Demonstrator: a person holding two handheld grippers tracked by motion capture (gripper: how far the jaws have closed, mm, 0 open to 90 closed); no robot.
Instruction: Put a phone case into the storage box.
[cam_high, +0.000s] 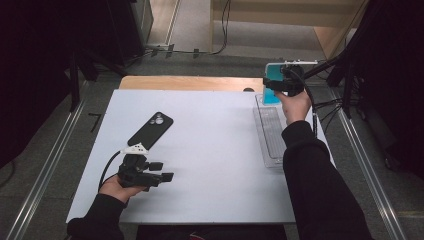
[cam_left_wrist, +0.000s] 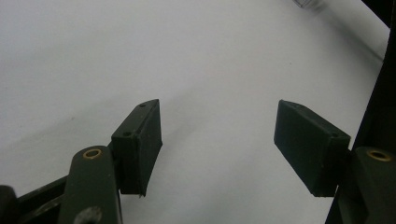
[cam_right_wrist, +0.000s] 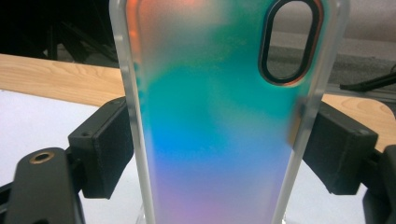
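Observation:
A black phone (cam_high: 150, 130) lies face down on the white table top (cam_high: 210, 150), camera end pointing away. My left gripper (cam_high: 167, 171) rests on the table just in front of it, jaws wide apart with nothing between the pads (cam_left_wrist: 140, 144). At the far right, my right gripper (cam_high: 280, 82) is shut on a translucent iridescent phone case (cam_right_wrist: 215, 116) and holds it upright above the table; both pads (cam_right_wrist: 100, 144) press its long edges. The phone case (cam_high: 274, 80) looks teal from above, and its oval camera cut-out sits at the top right in the right gripper view.
A clear plastic tray (cam_high: 269, 132) lies along the table's right edge under the right forearm. A wooden strip (cam_high: 190, 82) borders the far edge. Black stands and cables (cam_high: 345, 85) crowd the right side beyond the table.

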